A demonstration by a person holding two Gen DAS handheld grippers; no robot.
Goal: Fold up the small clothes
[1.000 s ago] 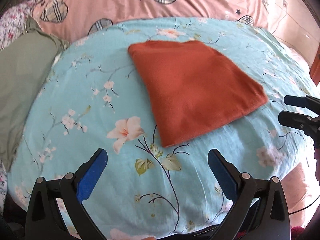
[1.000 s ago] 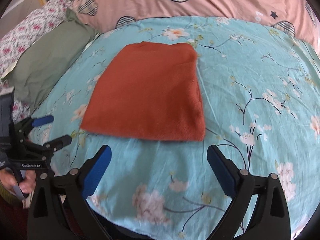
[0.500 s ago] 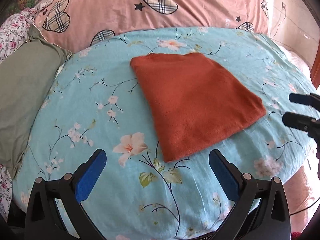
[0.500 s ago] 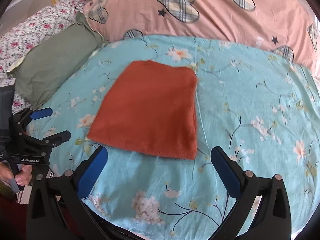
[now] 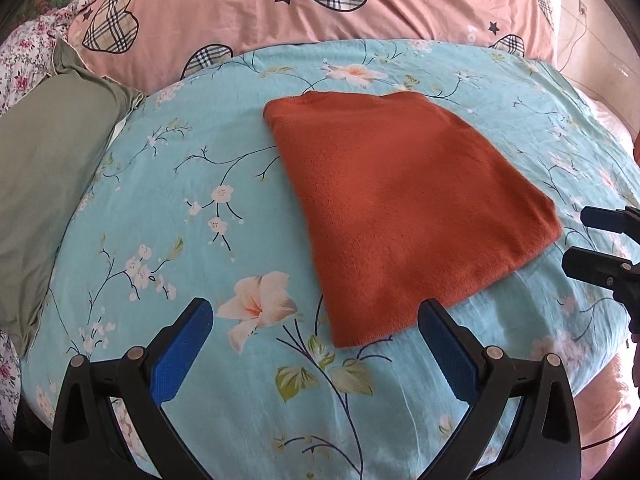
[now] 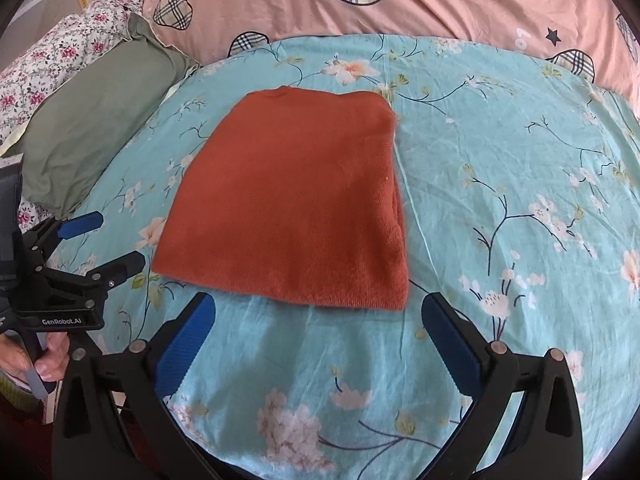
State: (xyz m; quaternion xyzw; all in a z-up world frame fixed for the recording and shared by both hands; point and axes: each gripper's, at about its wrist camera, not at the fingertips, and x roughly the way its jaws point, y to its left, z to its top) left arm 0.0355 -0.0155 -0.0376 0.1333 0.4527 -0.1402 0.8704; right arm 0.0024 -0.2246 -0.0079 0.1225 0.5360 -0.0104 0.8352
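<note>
the orange garment (image 5: pixel 404 208) lies folded flat in a neat rectangle on the blue flowered sheet (image 5: pixel 192 208) of the bed, roughly in the middle of that sheet. nothing touches the garment.

the left hand-held gripper (image 5: pixel 314 314) hovers near the garment's near left corner, its blue-padded fingers (image 5: pixel 182 350) spread wide and holding nothing. the right hand-held gripper (image 6: pixel 318 312) hovers just before the garment's near edge, also spread wide and empty; in the left wrist view it shows to the right of the garment (image 5: pixel 600 240), apart from the cloth. in the right wrist view the left hand-held gripper sits to the left of the garment, with a hand (image 6: pixel 38 358) gripping its handle.

beyond the garment lies a pink cover with plaid hearts (image 6: pixel 400 4). a green pillow (image 6: pixel 96 120) rests left of the garment, at the sheet's edge.
</note>
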